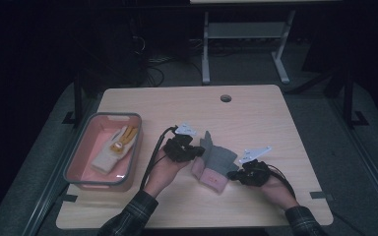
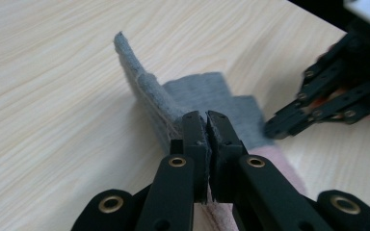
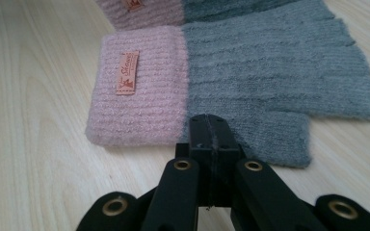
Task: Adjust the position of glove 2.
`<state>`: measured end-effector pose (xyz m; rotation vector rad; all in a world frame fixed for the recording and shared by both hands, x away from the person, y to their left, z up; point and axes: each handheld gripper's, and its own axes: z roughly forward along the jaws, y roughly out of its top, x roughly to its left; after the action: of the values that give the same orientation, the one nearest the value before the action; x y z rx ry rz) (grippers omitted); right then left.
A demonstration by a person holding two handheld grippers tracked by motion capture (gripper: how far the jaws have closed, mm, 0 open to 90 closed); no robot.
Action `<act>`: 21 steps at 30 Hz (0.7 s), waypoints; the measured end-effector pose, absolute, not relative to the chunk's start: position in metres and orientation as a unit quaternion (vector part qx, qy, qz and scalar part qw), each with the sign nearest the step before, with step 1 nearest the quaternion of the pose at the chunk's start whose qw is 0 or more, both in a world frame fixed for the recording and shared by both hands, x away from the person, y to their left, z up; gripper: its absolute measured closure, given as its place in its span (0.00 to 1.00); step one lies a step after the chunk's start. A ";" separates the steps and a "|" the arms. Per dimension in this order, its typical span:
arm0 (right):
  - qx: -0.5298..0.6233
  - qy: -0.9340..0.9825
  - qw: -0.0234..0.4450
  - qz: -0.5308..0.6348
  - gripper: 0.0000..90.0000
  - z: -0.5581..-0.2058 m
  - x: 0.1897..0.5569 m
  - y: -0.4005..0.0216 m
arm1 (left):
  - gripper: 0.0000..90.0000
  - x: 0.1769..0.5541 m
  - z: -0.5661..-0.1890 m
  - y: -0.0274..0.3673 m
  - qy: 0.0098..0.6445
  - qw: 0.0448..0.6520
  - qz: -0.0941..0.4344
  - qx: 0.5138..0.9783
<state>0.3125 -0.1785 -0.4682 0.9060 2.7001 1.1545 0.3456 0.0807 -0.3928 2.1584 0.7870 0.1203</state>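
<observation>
At the far left of the bench (image 1: 256,105) stands a pink tray (image 1: 81,155) with a cream and yellow glove (image 1: 114,147) lying in it, well apart from the work in hand.

Next comes the left hand-held gripper (image 1: 195,151), just left of the grey and pink gloves (image 1: 215,164), which lie near the middle of the bench between the two hands. Its jaws are clamped on the knit: the left gripper view shows the left hand-held gripper (image 2: 207,120) pinching a fold of grey fabric, one grey flap (image 2: 137,91) raised steeply off the wood. The gloves' long axis runs from the pink cuffs nearest the person to the grey finger ends farther up the bench, slightly tilted. Any lift toward the tray, I judge, turns on this left-side hold, since the tray lies to the left and the left hand is the nearer one.

On the right, the right hand-held gripper (image 1: 233,175) sits at the gloves' lower right edge, jaws closed. In the right gripper view the right hand-held gripper (image 3: 211,126) meets the grey part beside the pink cuff (image 3: 137,86); whether it grips fabric I cannot tell.

That view also shows a small brown label (image 3: 127,72) and a second cuff behind, so two gloves are stacked, which the high view blurs. The left gripper view alone makes the raised fold plain.
</observation>
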 end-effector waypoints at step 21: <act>0.276 0.882 0.025 0.382 1.00 -0.469 0.324 -0.137 | 0.97 0.336 -0.413 0.059 0.294 0.375 0.021 0.879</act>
<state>0.3237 -0.1368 -0.4691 0.8551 2.7272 1.1801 0.3359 0.0592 -0.4135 2.2500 0.7517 0.0540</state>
